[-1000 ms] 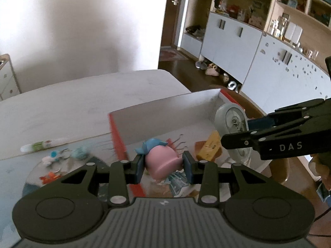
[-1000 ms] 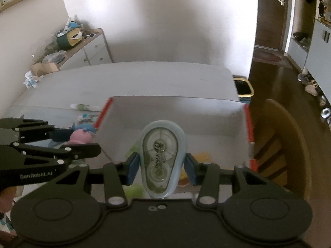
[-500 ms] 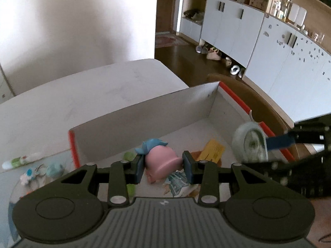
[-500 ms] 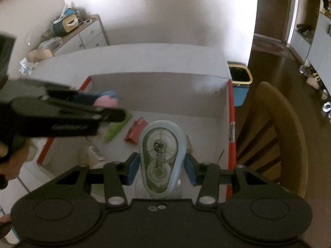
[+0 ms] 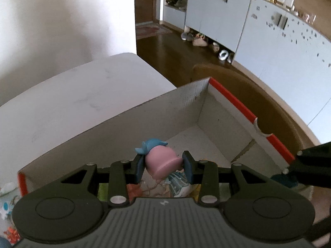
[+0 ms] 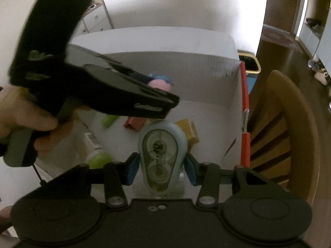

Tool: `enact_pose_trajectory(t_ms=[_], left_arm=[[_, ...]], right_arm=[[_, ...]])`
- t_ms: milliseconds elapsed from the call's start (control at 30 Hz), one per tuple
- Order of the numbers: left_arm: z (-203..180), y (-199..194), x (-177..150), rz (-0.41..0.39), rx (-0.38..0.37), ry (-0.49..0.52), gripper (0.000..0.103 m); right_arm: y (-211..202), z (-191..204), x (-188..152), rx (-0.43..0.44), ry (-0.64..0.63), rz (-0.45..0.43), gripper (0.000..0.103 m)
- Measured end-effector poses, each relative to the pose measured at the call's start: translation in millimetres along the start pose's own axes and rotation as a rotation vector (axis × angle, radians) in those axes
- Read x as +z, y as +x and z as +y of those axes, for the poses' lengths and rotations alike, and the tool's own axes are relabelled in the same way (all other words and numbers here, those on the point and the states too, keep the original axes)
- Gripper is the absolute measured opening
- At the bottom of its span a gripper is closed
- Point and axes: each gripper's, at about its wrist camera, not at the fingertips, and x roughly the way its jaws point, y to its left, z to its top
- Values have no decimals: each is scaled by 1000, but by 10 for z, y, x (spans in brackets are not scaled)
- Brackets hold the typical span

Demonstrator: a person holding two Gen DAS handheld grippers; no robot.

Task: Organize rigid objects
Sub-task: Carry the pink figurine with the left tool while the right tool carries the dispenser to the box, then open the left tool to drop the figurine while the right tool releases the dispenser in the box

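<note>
My left gripper (image 5: 163,164) is shut on a pink toy with a blue top (image 5: 160,161) and hangs over the inside of an open white box with red edges (image 5: 229,98). In the right wrist view that same toy (image 6: 160,82) shows past the blurred left gripper body, which a hand (image 6: 24,115) holds. My right gripper (image 6: 161,164) is shut on a pale blue correction tape dispenser (image 6: 162,150), held above the near part of the white box (image 6: 186,68).
Inside the box lie a green item (image 6: 108,121), a red piece (image 6: 134,123), a yellow block (image 6: 187,128), a green-capped tube (image 6: 94,148) and printed cards (image 5: 178,183). A wooden chair (image 6: 289,119) stands right of the box. Small toys (image 5: 6,208) lie on the table at left.
The left gripper has carried the pink toy to the right, from beside the box to over its inside. The right gripper has sunk a little toward the box with the dispenser.
</note>
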Motion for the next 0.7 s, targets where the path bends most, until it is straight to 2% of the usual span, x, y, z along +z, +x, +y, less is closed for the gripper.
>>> enact_pose_trajectory(t_ms=[467, 700], left_arm=[[-5, 357, 11, 106, 48, 26, 38], [12, 434, -49, 164, 48, 19, 38]], right_arm=[[88, 3, -24, 11, -22, 41, 46], [146, -9, 25, 5, -24, 44, 47]])
